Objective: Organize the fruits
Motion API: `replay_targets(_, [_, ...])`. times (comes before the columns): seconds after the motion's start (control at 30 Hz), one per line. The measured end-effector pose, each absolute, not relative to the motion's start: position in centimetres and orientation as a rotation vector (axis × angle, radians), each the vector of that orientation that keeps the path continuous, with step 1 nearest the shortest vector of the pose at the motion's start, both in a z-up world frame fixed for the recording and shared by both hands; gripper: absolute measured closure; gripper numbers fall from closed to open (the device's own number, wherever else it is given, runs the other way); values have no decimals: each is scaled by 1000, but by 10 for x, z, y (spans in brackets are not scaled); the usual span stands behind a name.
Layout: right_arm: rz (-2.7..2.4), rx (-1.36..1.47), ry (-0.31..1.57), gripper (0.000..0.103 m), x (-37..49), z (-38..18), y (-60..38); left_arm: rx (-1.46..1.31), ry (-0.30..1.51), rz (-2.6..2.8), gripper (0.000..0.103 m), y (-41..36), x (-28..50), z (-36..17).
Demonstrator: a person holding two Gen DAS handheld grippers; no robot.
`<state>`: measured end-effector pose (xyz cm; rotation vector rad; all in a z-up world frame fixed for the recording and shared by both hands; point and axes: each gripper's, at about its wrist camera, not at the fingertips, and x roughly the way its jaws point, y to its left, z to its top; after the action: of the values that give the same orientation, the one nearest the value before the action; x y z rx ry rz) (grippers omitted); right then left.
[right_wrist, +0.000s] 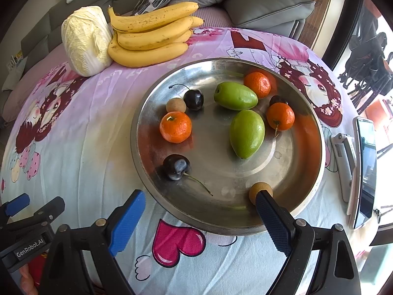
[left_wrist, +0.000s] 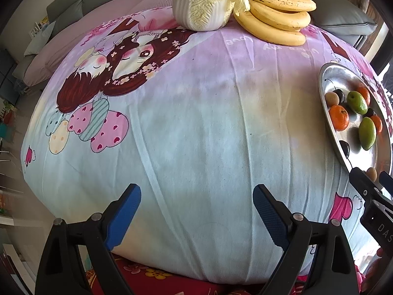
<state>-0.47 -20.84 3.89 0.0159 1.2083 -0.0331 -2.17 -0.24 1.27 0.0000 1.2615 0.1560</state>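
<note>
A steel tray (right_wrist: 137, 127) on the cartoon-print cloth holds three tangerines (right_wrist: 175, 126), two green fruits (right_wrist: 246, 132), dark cherries (right_wrist: 175, 167) and two small brown longans (right_wrist: 175, 105). My right gripper (right_wrist: 200, 199) stands open over the tray's near rim with nothing between its fingers. One longan (right_wrist: 258, 191) lies just past its right fingertip. My left gripper (left_wrist: 196, 196) is open and empty above bare cloth, left of the tray (left_wrist: 326, 78). A bunch of bananas (right_wrist: 149, 34) lies at the far side of the table.
A napa cabbage (right_wrist: 86, 39) lies beside the bananas. A phone on a white stand (right_wrist: 363, 172) sits right of the tray. Grey sofa cushions (right_wrist: 267, 7) lie behind the table. The cloth (left_wrist: 196, 123) drapes over the table's round edge.
</note>
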Motion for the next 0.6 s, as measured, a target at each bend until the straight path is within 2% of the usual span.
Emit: replay_targets(0.6, [-36,13,1208,10,-5,39,-209,-12,1265,173,10,0,-22,10])
